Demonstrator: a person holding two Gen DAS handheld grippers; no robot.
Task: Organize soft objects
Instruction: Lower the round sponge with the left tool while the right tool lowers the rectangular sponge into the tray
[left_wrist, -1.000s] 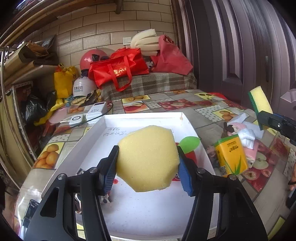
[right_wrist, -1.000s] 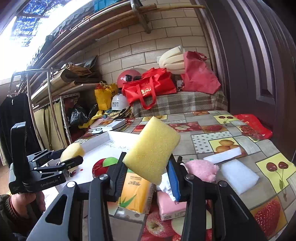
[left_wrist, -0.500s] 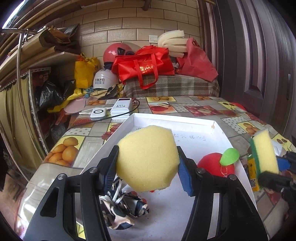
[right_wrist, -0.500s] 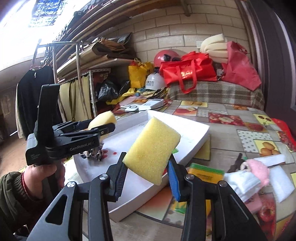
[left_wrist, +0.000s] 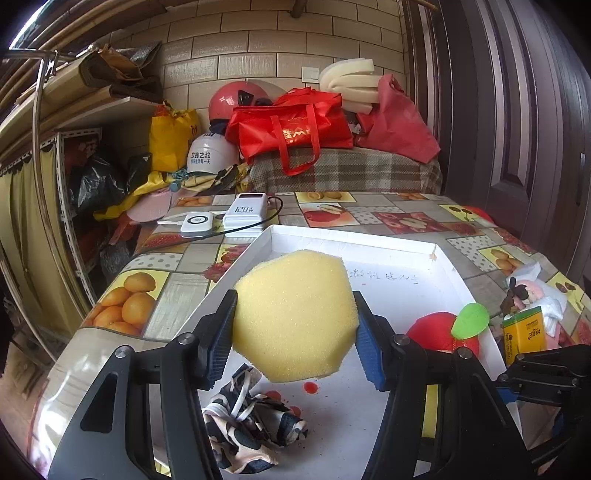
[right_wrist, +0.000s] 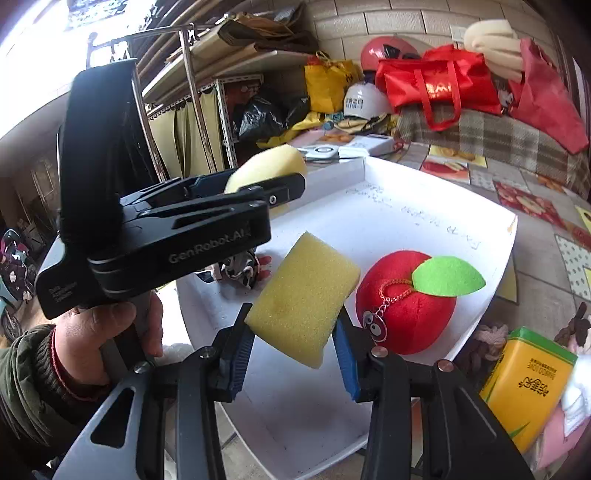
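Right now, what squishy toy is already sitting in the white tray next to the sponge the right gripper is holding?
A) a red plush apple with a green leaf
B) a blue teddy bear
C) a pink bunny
A: a red plush apple with a green leaf sits in the white tray, beside the rectangular yellow sponge clamped in the right gripper.

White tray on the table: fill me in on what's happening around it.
A person holds a tool in each hand over the white tray. The left tool grips a rounded yellow sponge; the right tool grips a rectangular yellow sponge. Both sponges are clamped and held above the tray, not set down. A red plush apple and a patterned cloth already lie in the tray; a yellow tissue pack sits outside it.
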